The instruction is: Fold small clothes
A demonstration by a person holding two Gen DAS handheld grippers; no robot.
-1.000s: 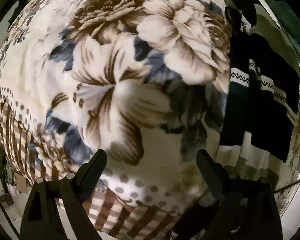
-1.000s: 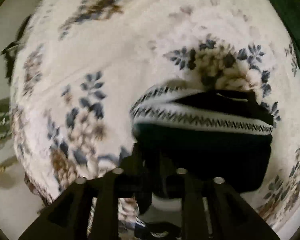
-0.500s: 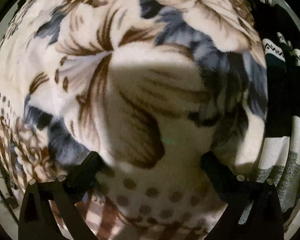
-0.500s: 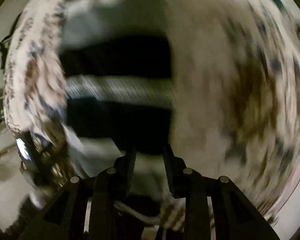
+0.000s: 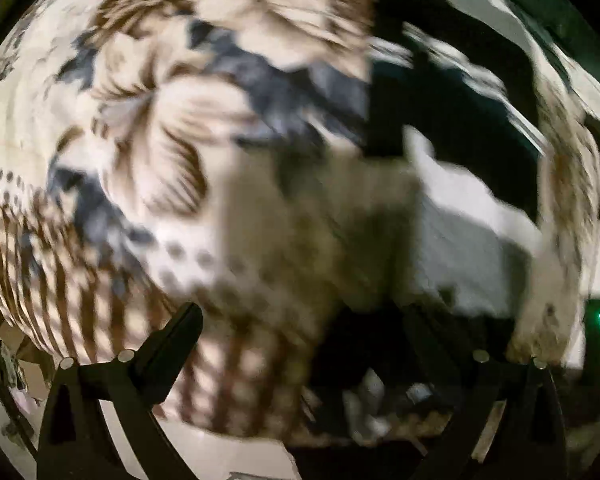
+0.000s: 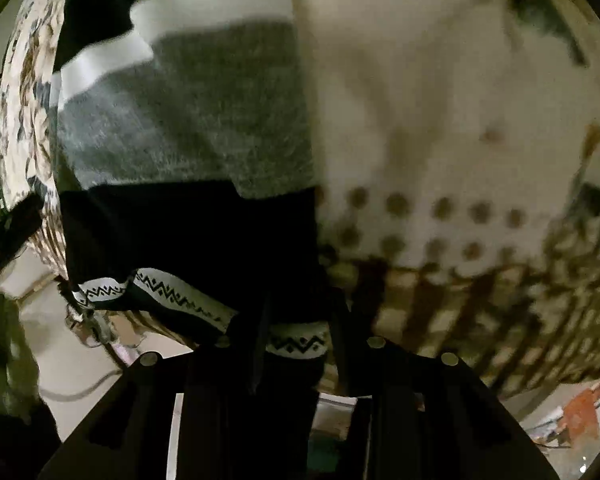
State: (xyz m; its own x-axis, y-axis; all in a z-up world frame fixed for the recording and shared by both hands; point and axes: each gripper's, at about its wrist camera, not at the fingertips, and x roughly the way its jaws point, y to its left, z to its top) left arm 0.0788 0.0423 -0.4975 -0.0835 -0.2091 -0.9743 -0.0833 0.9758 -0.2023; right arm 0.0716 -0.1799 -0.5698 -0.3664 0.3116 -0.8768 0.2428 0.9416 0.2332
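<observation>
Two grippers over a flowered blanket (image 5: 140, 120), both pointing steeply down.

On the left gripper (image 5: 300, 332): fingers (image 5: 180, 336) spread wide, with nothing gripped between them as far as the heavy blur allows. Below, mostly blanket: cream with brown and blue-grey blooms, then rows of dots and a brown checked border toward the near edge. At the right of that view, on the blanket, socks (image 5: 452, 120), seen as smeared black, white and grey patches.

On the right gripper (image 6: 298, 340): fingers drawn close together and pinched on the socks at a black stretch with a white zigzag band. Out from the fingers across the blanket: black, then grey, then white, then black again. Just left of the fingers, a second zigzag band, at the blanket's edge. Right of the socks and touching them, the dotted and checked part of the blanket.
</observation>
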